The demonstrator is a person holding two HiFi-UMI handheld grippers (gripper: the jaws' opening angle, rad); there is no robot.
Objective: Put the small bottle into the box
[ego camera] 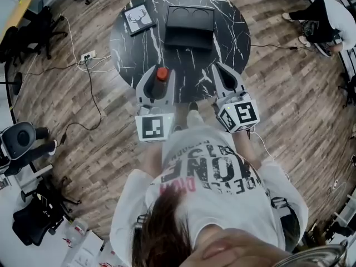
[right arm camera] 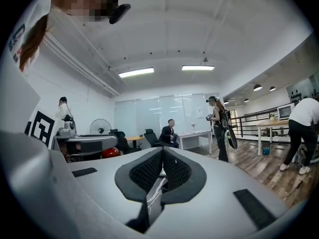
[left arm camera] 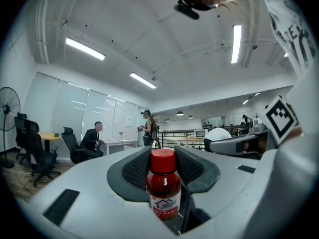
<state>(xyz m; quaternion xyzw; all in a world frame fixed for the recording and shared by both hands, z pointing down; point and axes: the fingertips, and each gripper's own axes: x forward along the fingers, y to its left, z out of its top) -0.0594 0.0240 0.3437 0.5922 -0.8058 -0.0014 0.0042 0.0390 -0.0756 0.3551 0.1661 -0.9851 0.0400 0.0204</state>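
Beside the closed right gripper (right arm camera: 162, 152), left gripper (ego camera: 160, 78) jaws clamp small bottle (left arm camera: 163, 182); only head view shows box (ego camera: 189, 28)

bottle (left arm camera: 163, 183) label print too small to read, bystander (ego camera: 325, 18) cut off

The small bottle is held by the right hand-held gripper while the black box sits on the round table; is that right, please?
Not quite: the left hand-held gripper holds the small bottle, as the left gripper view shows; the right hand-held gripper is empty. The black box does sit on the round table.
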